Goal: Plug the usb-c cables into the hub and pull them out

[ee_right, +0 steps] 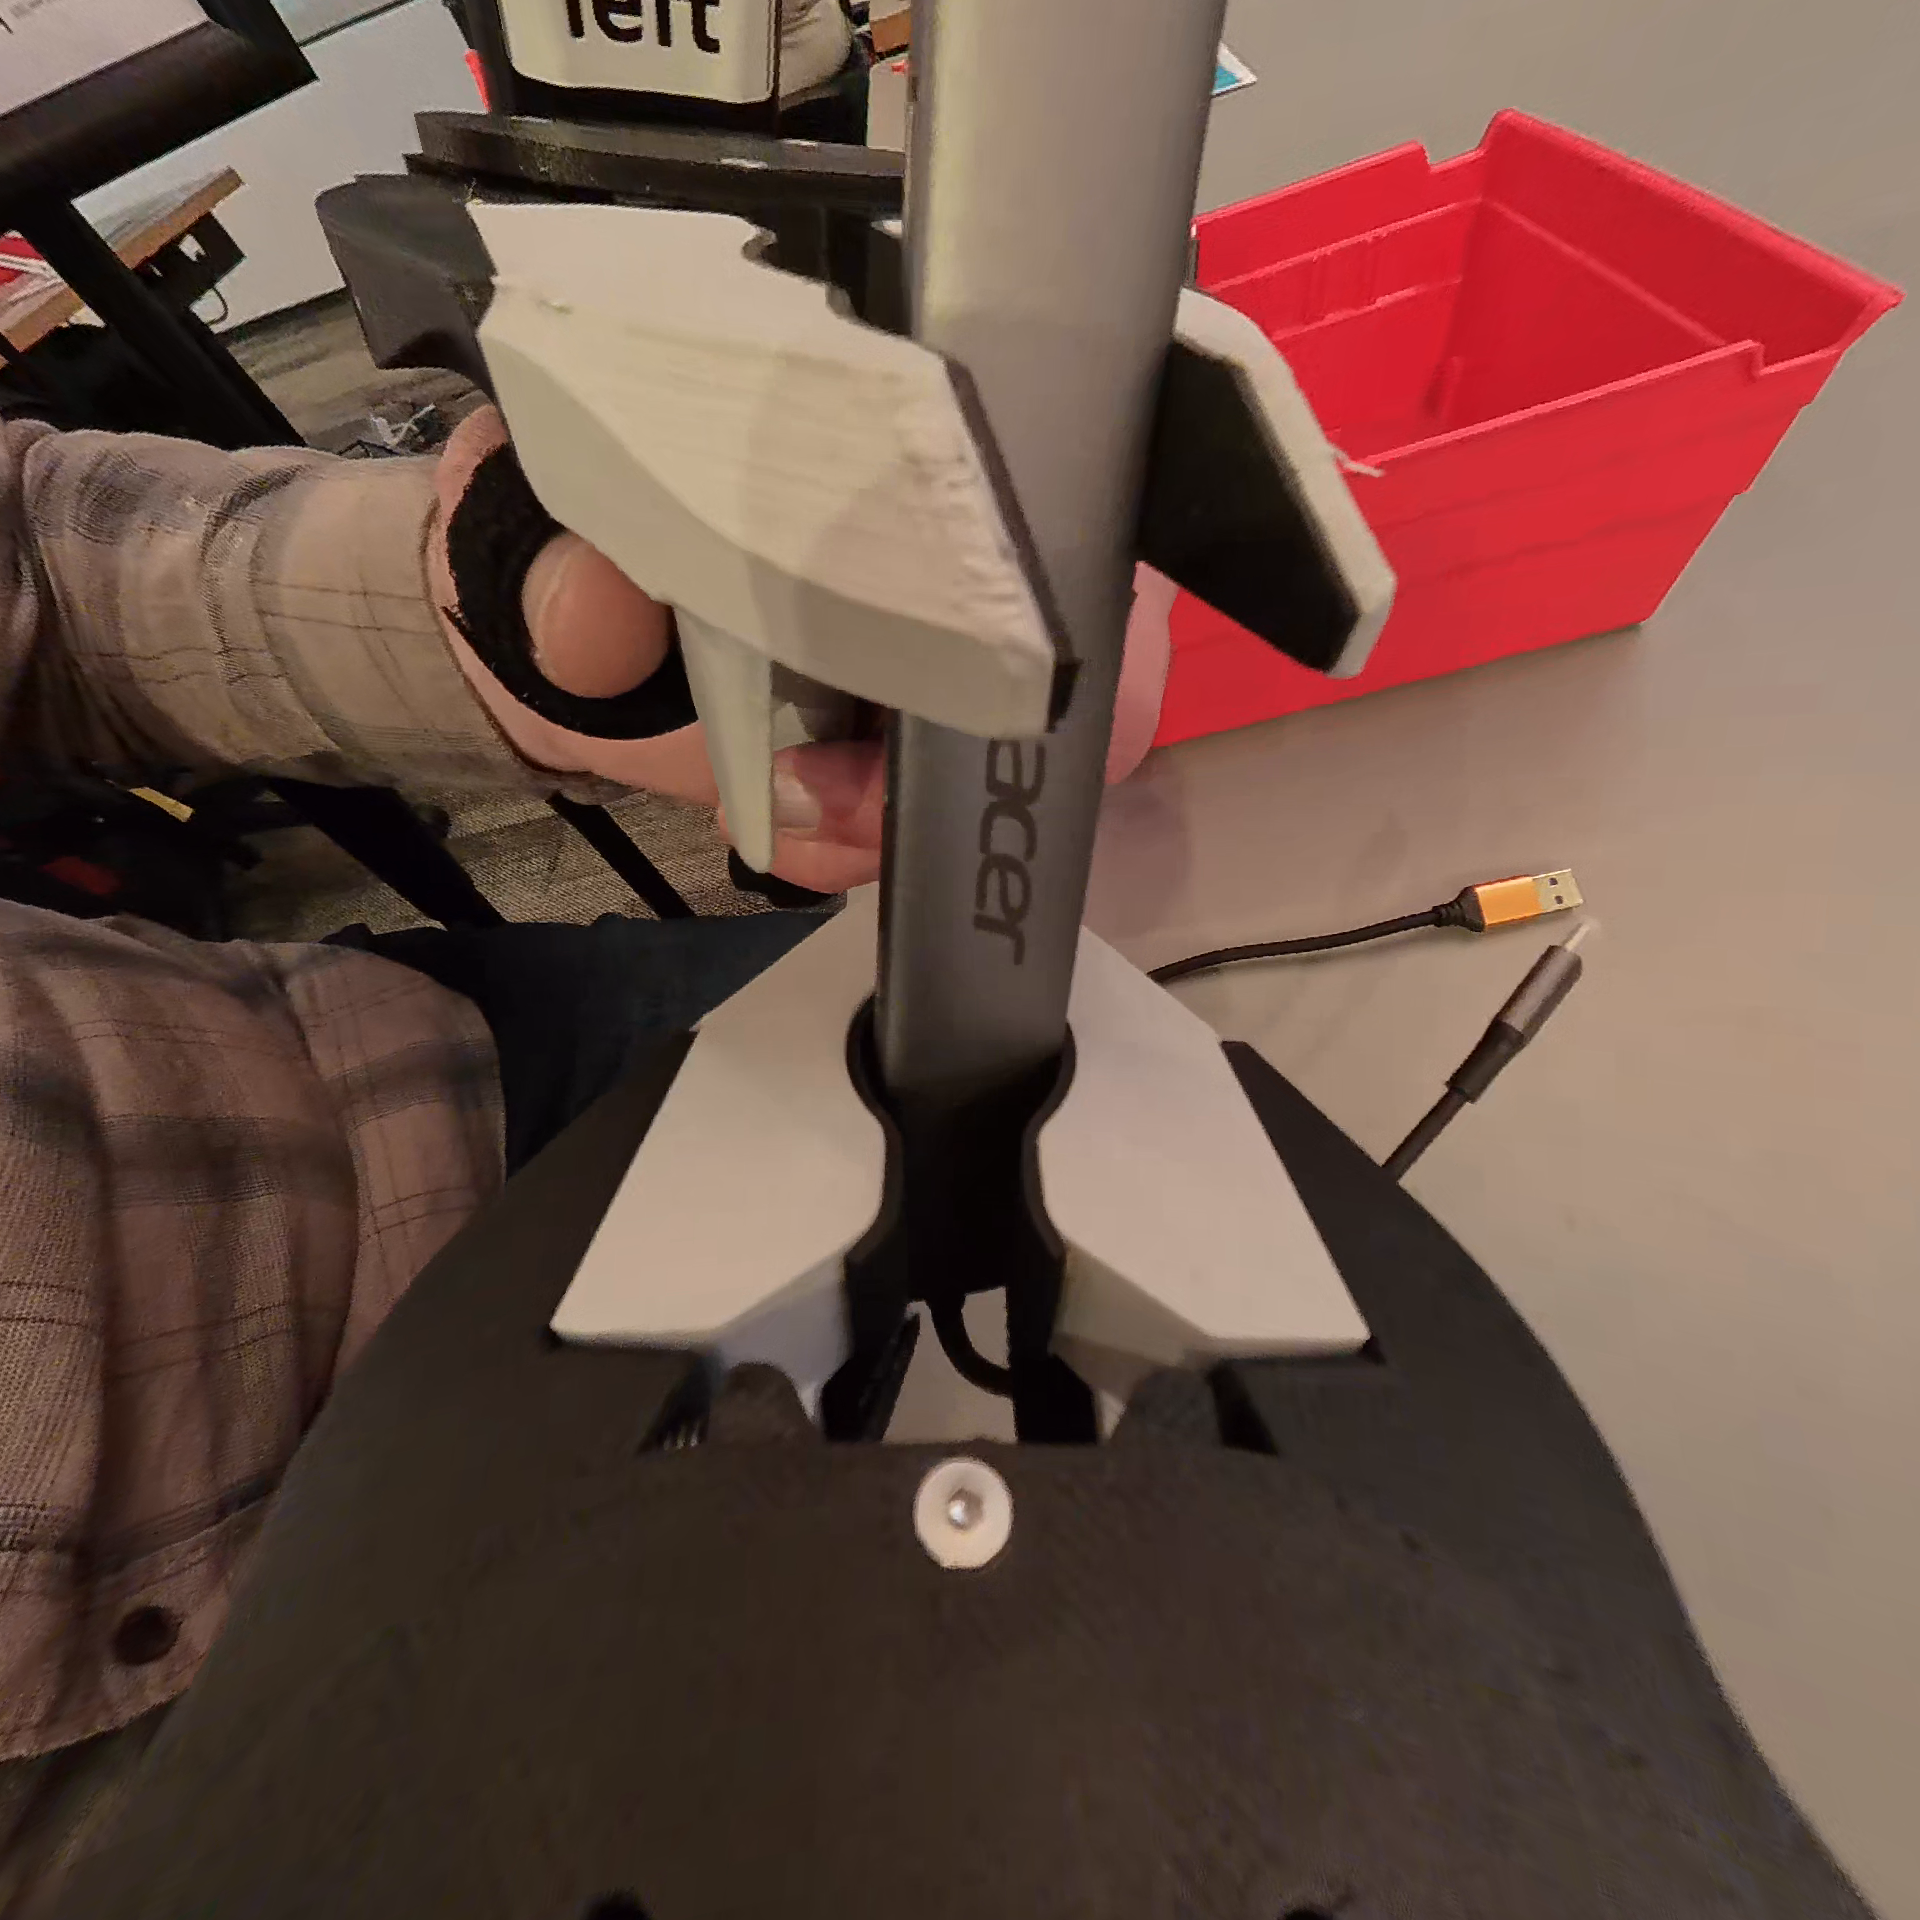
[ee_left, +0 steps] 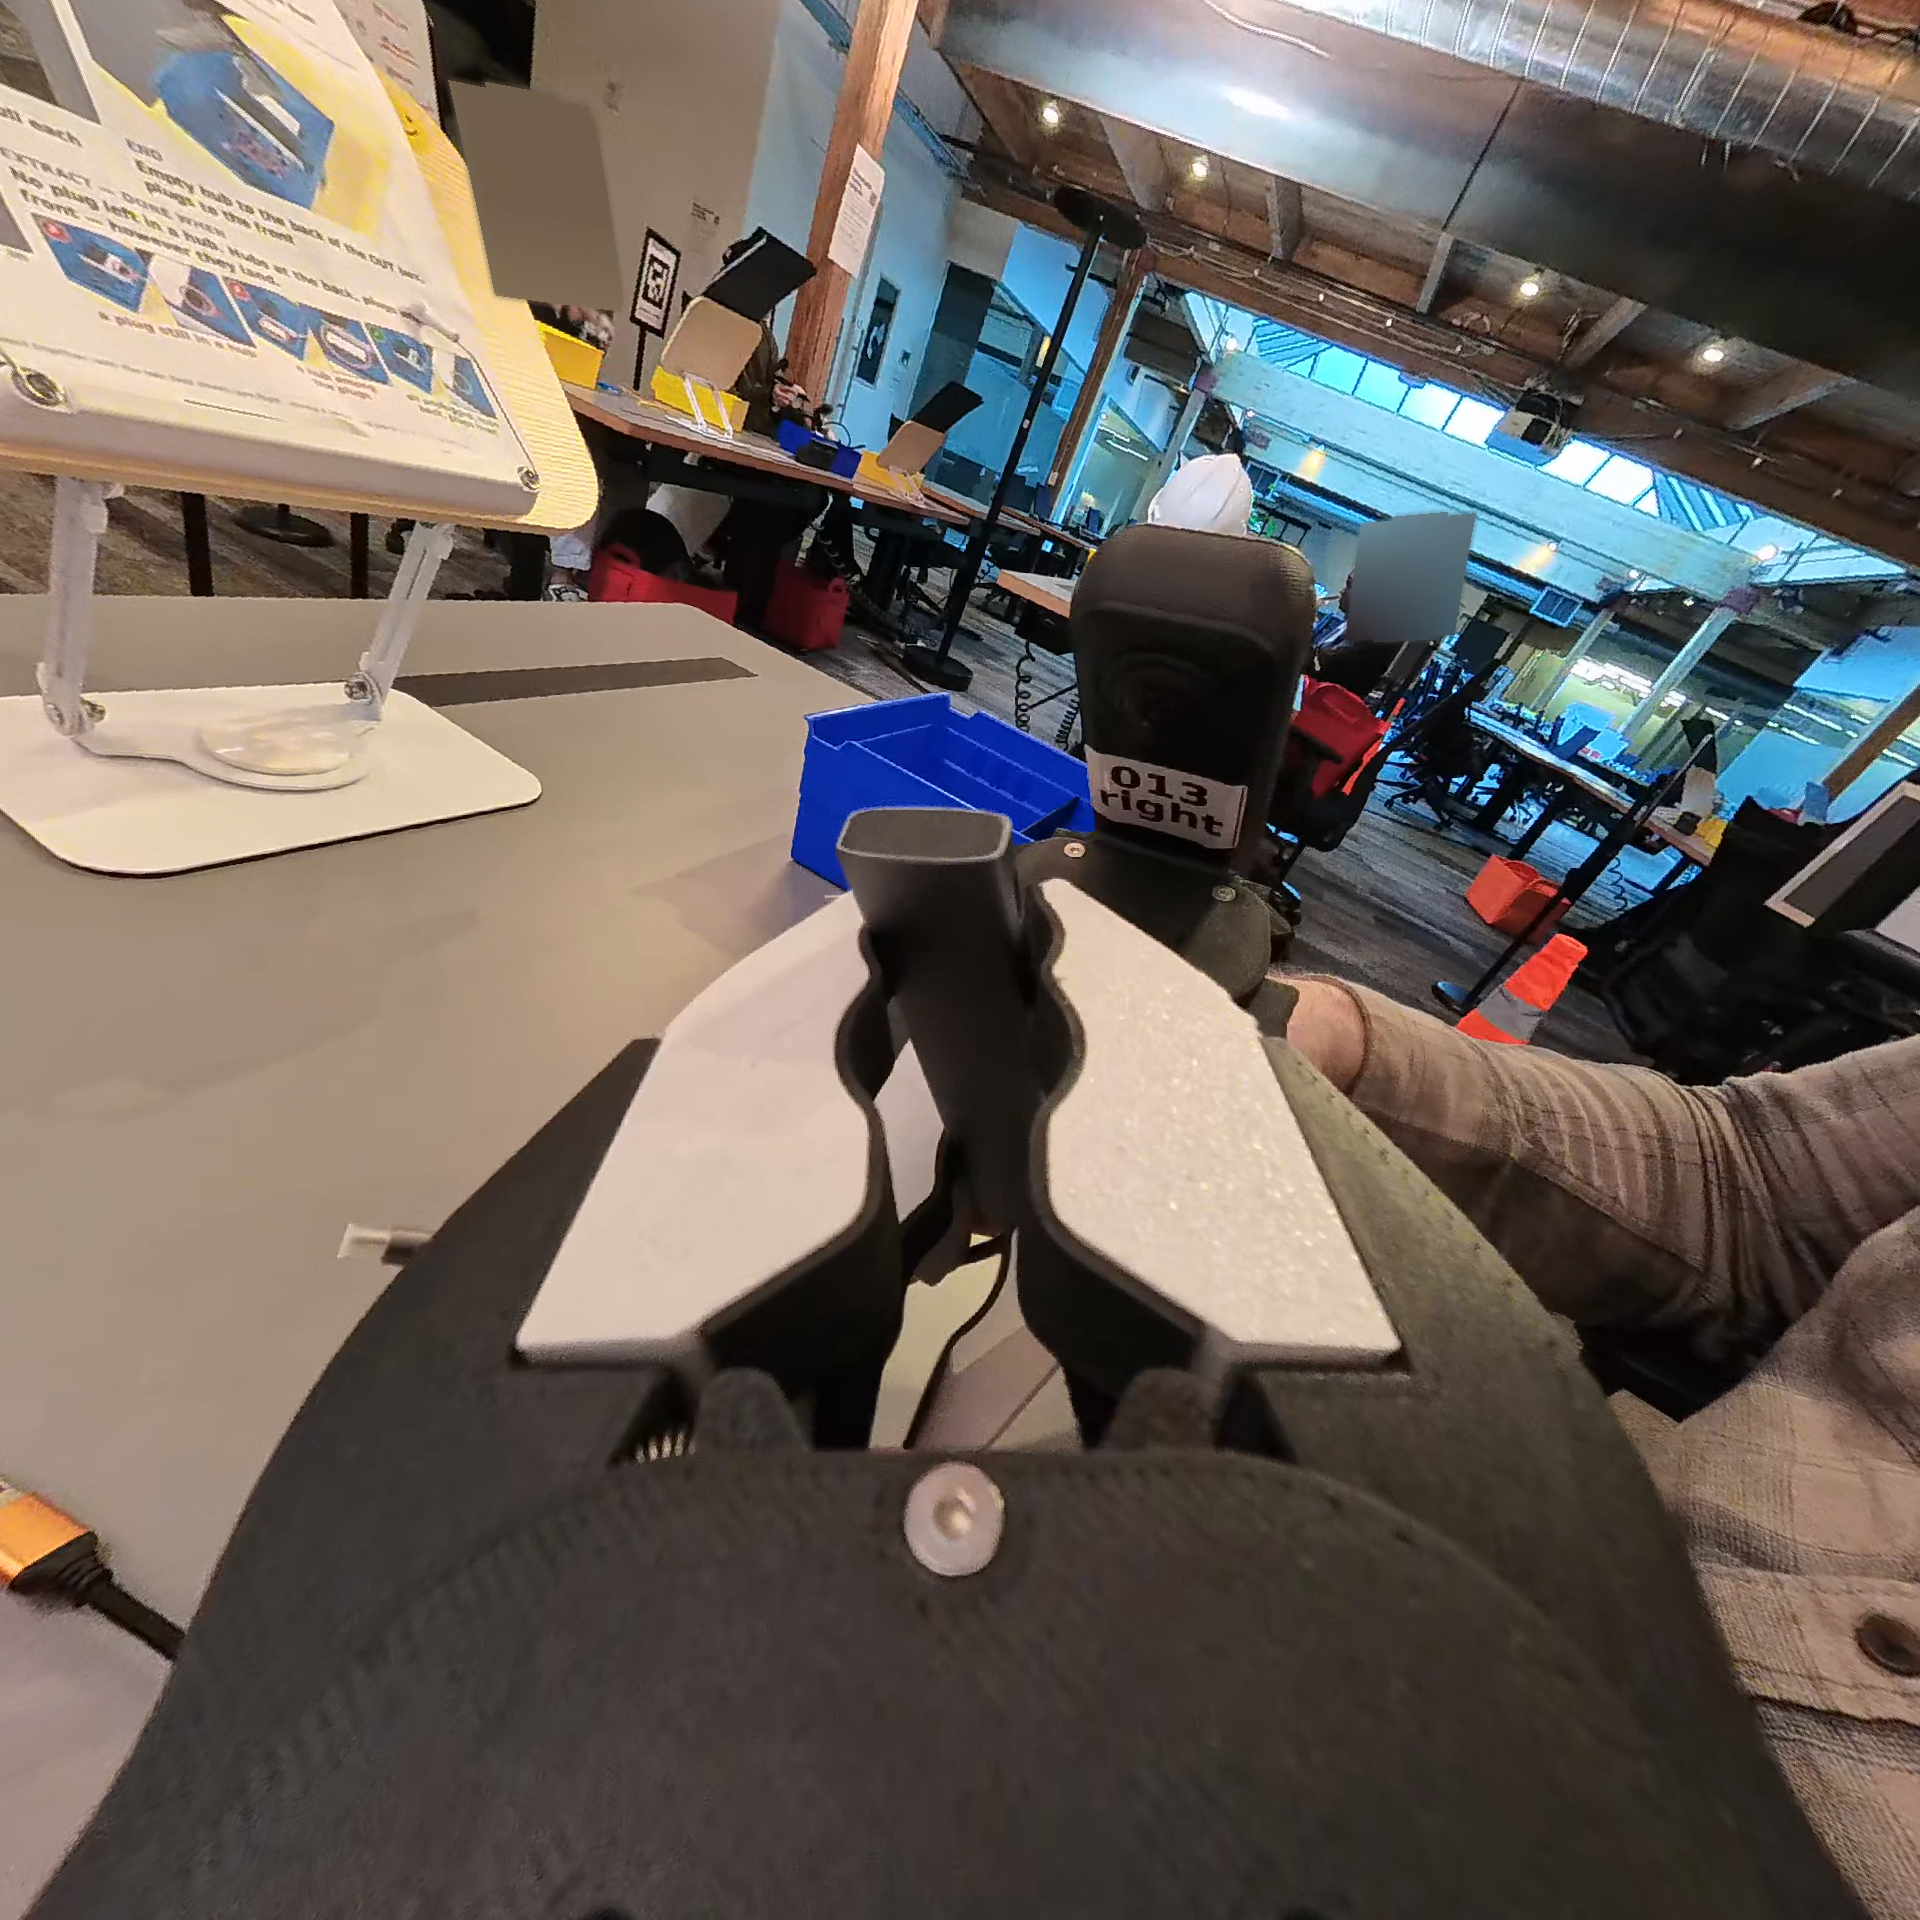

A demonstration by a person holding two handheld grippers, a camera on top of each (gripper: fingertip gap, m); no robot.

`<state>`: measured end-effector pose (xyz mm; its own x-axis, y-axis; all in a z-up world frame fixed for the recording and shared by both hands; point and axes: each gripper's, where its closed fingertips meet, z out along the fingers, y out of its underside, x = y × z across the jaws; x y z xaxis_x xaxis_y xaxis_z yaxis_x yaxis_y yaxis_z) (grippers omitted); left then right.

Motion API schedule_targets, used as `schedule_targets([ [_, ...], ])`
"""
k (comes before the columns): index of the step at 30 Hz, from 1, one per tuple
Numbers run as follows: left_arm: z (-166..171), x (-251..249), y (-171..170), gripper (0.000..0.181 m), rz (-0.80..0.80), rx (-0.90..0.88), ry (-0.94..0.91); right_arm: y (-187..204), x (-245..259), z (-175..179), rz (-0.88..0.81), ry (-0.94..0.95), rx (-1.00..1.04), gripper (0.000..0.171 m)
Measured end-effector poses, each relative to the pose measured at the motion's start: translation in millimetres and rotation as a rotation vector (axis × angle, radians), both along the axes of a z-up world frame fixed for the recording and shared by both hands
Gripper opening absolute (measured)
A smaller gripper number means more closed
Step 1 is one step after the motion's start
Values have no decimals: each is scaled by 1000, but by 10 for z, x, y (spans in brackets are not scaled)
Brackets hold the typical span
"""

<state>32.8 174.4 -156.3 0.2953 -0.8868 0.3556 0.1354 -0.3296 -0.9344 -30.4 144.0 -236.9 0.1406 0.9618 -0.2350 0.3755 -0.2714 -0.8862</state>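
A dark grey bar-shaped hub (ee_left: 935, 935) is held up off the grey table (ee_right: 1610, 1403) by both grippers at once. My left gripper (ee_left: 956, 997) is shut on the hub, whose blunt end points away past the fingertips. In the right wrist view my right gripper (ee_right: 966, 1081) is shut on the hub's (ee_right: 1049, 260) lower end. The left gripper (ee_right: 1101, 499) clamps it higher up, crosswise. The hub's own black lead (ee_right: 966, 1361) loops down between my right fingers. Two loose cables lie on the table to the right: an orange-shelled plug (ee_right: 1507, 899) and a grey USB-C plug (ee_right: 1532, 1003).
A red bin (ee_right: 1558, 436) stands at the back right of the right view. A blue bin (ee_left: 935, 769) sits at the table's far edge. A white stand (ee_left: 260, 779) holding an instruction sheet is at the left. An orange plug (ee_left: 42, 1548) lies at the lower left. The gap from one gripper's tips to the other's is roughly 10 cm. The right tips stand about 20 cm off the orange-shelled plug (ee_right: 1507, 899). The left camera catches it too, in the left wrist view (ee_left: 41, 1525).
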Motion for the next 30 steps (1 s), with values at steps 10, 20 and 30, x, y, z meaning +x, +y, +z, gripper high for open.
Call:
schedule_targets([
  [10, -69, -3, 13, 29, -10, 20, 46, 53, 69, -2, -19, -4, -17, 9],
  [20, -156, -96, 67, 26, 44, 147, 203, 339, 389, 57, -134, -6, -24, 9],
  [30, -692, 94, -70, 28, -16, 279, 505, 745, 1004, 128, -326, -1, -20, 9],
])
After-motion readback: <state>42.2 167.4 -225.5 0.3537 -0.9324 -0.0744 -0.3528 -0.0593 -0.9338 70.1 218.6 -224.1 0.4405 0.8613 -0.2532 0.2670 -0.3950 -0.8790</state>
